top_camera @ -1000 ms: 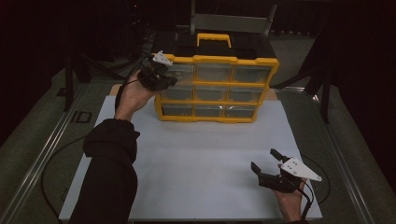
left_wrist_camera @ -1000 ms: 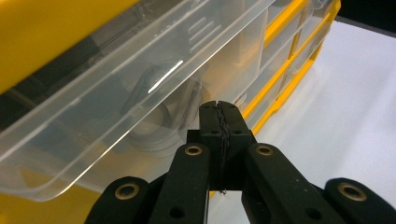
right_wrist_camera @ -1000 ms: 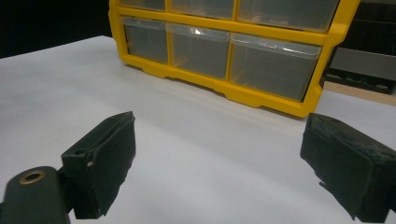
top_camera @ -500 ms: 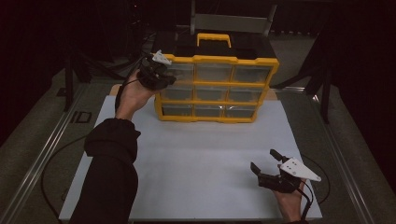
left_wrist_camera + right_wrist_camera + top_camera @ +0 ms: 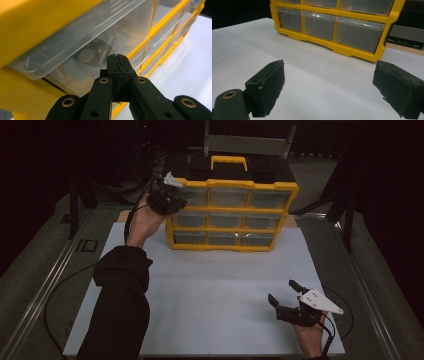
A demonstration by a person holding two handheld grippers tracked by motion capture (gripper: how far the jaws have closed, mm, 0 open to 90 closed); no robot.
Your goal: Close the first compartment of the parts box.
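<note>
Left gripper (image 5: 167, 200) is up at the far left of the table, its jaws pressed together with nothing showing between them, the tips right at the front of the top-left drawer (image 5: 82, 50) of the yellow organizer (image 5: 232, 212). In the left gripper view that clear drawer looks pulled out slightly from its frame, and I can make out a round, roll-like thing (image 5: 87, 56) inside, though not what it is. I cannot tell whether my closed tips touch the drawer front or hang just beside it. Near me on the right, my right gripper (image 5: 287, 297) rests low over the white sheet (image 5: 215, 290) with its jaws wide apart and nothing in them, well apart from the organizer. I judge the work is early: the drawer is barely open and its contents remain inside.
</note>
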